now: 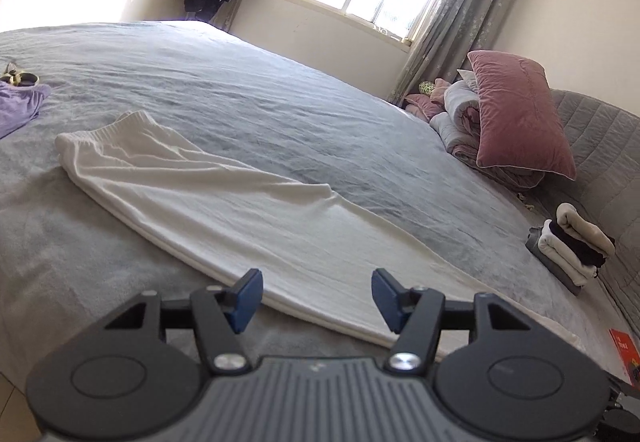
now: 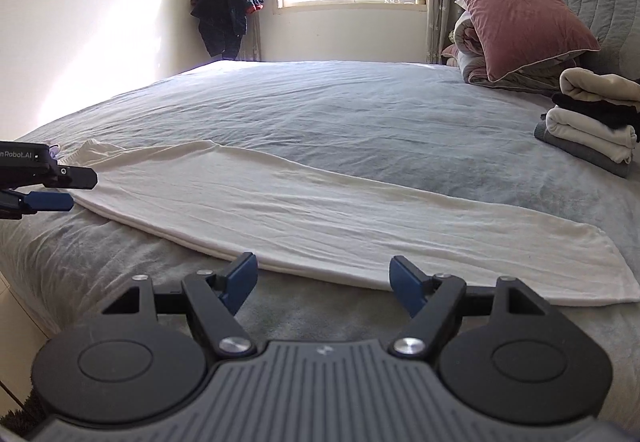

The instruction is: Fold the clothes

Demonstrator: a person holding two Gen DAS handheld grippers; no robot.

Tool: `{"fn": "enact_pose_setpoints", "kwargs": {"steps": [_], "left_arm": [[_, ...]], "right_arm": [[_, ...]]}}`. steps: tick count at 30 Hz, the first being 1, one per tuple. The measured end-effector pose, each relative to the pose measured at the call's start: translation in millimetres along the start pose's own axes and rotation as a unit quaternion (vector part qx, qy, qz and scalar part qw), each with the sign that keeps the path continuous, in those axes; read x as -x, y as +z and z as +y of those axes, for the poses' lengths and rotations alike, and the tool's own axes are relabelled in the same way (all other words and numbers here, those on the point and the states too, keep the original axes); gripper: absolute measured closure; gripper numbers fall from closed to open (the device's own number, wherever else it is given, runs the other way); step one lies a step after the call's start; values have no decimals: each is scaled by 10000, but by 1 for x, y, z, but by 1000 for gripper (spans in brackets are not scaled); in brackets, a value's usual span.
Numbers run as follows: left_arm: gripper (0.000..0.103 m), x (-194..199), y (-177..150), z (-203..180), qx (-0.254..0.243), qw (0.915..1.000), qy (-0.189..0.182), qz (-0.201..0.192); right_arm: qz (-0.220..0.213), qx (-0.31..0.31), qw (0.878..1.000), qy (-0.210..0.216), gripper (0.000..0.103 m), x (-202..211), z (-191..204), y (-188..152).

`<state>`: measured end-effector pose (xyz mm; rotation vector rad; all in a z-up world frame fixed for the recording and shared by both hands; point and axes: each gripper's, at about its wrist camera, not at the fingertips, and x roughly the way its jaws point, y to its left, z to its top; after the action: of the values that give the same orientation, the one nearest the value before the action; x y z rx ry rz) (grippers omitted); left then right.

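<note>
Along the near edge of the white trousers (image 2: 320, 209) on the bed (image 2: 340, 109), both tongs, left (image 1: 318, 300) and right (image 2: 323, 282), gape empty; a shallow pinch risks lifting only the top layer.

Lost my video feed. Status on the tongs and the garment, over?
Left tongs and right tongs open, empty. White garment flat on bed, long fold done. Nothing in the way; folded stack off to the side.
</note>
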<state>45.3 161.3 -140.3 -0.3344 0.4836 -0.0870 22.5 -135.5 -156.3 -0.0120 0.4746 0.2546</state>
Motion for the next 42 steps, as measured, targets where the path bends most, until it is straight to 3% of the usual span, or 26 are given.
{"fn": "enact_pose_setpoints", "kwargs": {"steps": [4, 8, 14, 15, 20, 24, 27, 31, 34, 42], "left_arm": [[42, -27, 13, 7, -406, 9991, 37, -76], [45, -41, 15, 20, -562, 9966, -146, 583], [48, -34, 36, 52, -588, 9974, -134, 404], [56, -38, 44, 57, -585, 9975, -102, 384], [68, -78, 70, 69, -712, 9960, 125, 521], [69, -116, 78, 85, -750, 9927, 613, 715], [71, -129, 79, 96, -742, 9919, 840, 594], [69, -131, 83, 96, -652, 9917, 981, 508], [58, -122, 82, 89, -627, 9920, 1024, 400], [48, -92, 68, 40, -364, 9965, 737, 151]], "right_arm": [[3, -70, 9999, 107, 27, -26, 2, 10], [267, -188, 9994, 100, 27, -47, -1, 7], [203, 190, 9995, 143, 28, -32, 1, -8], [225, 180, 9995, 155, 28, -31, 1, -7], [312, 98, 9994, 135, 27, -35, 0, -4], [294, 169, 9994, 78, 26, -38, 4, -5], [255, 174, 9995, 98, 26, -37, 2, -8], [170, 185, 9996, 127, 24, -37, 0, -11], [135, 198, 9996, 139, 23, -36, 0, -10], [-46, -2, 9999, -156, 22, -25, -28, 0]]}}
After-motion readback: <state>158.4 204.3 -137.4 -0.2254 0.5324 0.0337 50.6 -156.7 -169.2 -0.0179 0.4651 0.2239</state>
